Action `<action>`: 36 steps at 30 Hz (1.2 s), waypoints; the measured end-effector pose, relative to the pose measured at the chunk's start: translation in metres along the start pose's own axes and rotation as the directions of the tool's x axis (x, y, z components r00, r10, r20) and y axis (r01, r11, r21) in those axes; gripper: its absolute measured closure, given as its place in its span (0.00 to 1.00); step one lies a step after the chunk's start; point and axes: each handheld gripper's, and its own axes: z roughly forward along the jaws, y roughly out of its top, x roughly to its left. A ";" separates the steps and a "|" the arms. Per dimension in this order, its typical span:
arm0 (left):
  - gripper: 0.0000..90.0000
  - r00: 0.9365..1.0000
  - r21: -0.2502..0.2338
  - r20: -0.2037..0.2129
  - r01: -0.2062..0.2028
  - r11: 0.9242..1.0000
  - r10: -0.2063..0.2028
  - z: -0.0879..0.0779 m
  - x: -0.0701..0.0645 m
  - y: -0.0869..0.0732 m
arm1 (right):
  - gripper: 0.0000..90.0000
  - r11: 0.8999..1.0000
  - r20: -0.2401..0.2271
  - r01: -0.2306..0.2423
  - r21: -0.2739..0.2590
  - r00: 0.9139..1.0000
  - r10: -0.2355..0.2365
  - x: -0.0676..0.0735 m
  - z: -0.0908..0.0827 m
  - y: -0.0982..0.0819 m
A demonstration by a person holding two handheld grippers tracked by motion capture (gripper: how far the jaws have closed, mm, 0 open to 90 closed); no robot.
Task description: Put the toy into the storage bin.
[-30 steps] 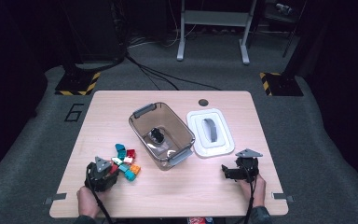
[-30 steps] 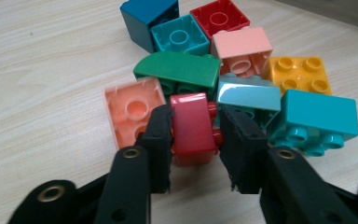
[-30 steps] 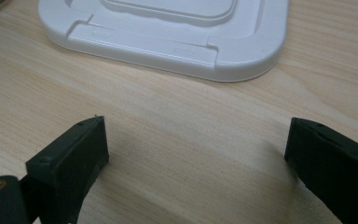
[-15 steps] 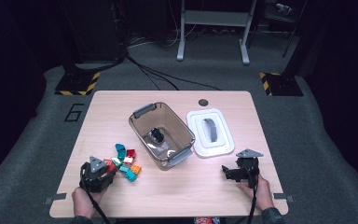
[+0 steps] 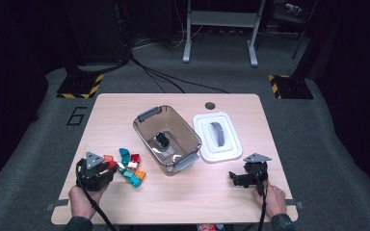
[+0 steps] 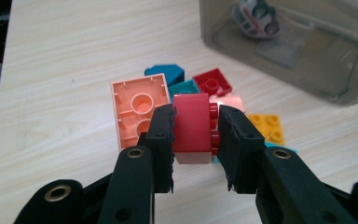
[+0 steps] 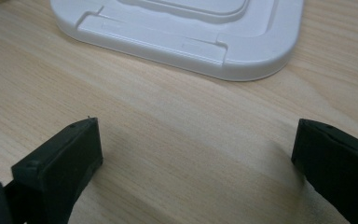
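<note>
My left gripper is shut on a red brick, held a little above the table with its studs against the right jaw. Under it lies a pile of bricks: a salmon one turned hollow side up, teal, a small red one and an orange one. From above, the left gripper sits at the pile's left edge near the table's front left. My right gripper stands open over bare wood, at the front right.
A clear plastic bin with grey handles stands mid-table and holds a small dark object. Its white lid lies flat to the right, just beyond the right gripper. A round hole marks the table's far edge.
The left gripper has risen from the pile with the red brick between its jaws. The right gripper has stayed where it was.
</note>
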 end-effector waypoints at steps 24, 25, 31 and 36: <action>0.74 0.995 -0.063 0.077 -0.061 0.996 0.065 -0.021 -0.027 0.084 | 0.00 1.000 -0.010 0.013 0.002 1.000 -0.013 -0.001 0.003 0.003; 0.74 0.994 -0.068 0.085 -0.067 0.995 0.073 -0.022 -0.030 0.088 | 0.00 1.000 -0.010 0.013 0.002 1.000 -0.013 -0.001 0.003 0.003; 0.74 0.984 -0.071 0.137 -0.104 0.992 0.113 -0.019 -0.047 0.102 | 0.00 1.000 -0.010 0.012 0.003 1.000 -0.012 -0.001 0.003 0.003; 0.74 0.973 -0.071 0.184 -0.128 0.989 0.139 -0.012 -0.064 0.108 | 0.00 1.000 -0.010 0.011 0.003 1.000 -0.011 -0.001 0.003 0.003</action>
